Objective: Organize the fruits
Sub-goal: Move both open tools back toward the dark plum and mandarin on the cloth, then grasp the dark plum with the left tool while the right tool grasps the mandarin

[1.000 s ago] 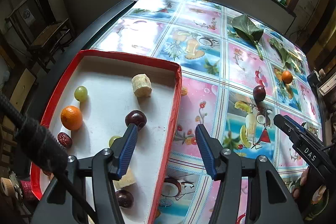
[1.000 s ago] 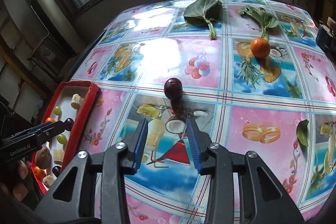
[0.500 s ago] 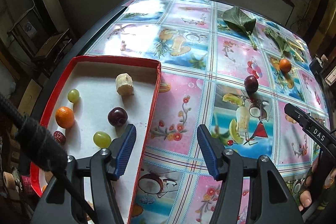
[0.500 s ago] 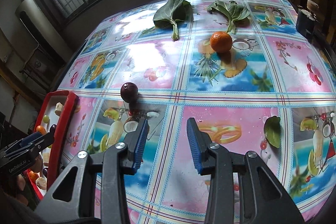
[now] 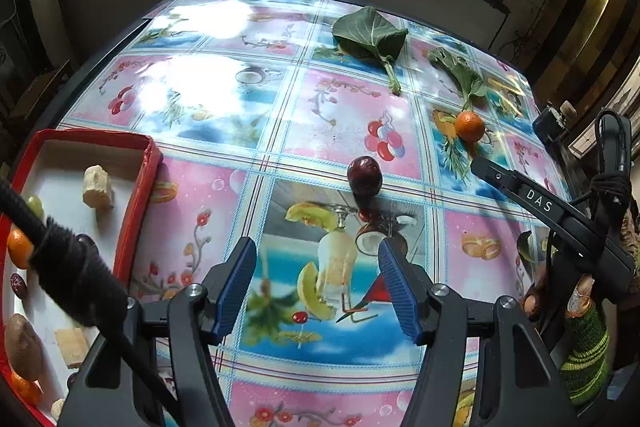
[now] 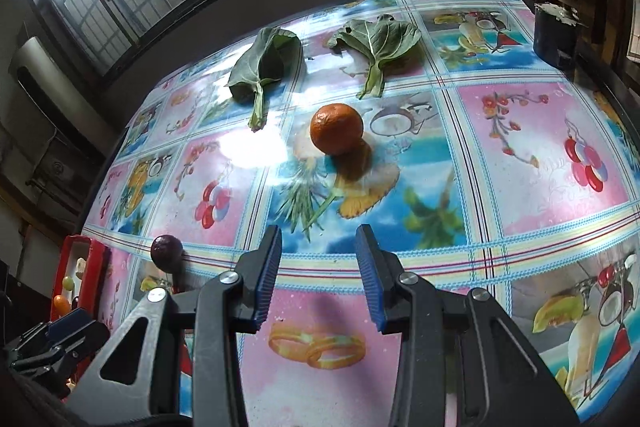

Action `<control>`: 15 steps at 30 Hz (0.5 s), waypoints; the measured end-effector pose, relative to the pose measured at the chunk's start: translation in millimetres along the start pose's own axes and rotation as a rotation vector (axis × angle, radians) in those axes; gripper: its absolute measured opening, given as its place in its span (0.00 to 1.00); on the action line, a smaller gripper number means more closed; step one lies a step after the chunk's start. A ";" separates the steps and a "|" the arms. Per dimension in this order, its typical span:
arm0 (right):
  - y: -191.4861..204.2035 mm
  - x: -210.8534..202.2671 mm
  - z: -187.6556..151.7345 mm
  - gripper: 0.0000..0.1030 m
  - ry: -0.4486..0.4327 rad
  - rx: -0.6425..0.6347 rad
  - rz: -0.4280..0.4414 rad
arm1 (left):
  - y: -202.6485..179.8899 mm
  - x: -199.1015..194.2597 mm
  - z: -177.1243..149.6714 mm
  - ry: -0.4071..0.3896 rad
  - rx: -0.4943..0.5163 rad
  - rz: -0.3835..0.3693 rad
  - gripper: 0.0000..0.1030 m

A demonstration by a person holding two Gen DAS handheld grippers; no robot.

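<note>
Left gripper (image 5: 318, 285): jaws opening, wide, nothing between them. Right gripper (image 6: 318, 277): jaws narrower apart, also empty.

Plum (image 5: 364, 175): on the tablecloth (image 5: 224, 195), just beyond the left gripper, slightly right of its centre line. Judged small, light, smooth-skinned, likely to roll or slip; best pinched across its widest middle with gentle pressure, since the flesh bruises.

Orange (image 6: 337, 129): farther out, ahead of the right gripper. Judged firmer, its dimpled rind grippier; take it across the equator.

Red tray (image 5: 138, 187): near left. Holds banana chunks, a grape, small oranges, dark fruits and a brown one.

Far: two green leaves (image 6: 266, 67), loose on the cloth.
</note>
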State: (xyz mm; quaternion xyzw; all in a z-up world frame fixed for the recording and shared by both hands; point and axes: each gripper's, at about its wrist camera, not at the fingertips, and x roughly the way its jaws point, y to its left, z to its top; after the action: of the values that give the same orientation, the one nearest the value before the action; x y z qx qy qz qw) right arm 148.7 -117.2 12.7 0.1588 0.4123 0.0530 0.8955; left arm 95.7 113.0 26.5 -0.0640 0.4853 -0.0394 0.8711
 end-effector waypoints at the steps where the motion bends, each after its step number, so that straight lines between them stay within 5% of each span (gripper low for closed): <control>1: 0.7 2.8 4.6 0.39 -0.009 -0.003 0.001 | -3.1 3.2 2.0 -0.004 0.004 0.000 0.62; 15: 4.9 40.7 46.7 0.44 -0.055 -0.043 -0.086 | -13.6 43.8 34.2 -0.007 -0.029 -0.005 0.62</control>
State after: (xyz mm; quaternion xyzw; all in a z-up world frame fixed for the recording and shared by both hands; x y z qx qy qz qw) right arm 210.7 -114.7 13.5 0.1228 0.3929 0.0189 0.9112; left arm 147.8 96.3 9.5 -0.0779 0.4827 -0.0342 0.8716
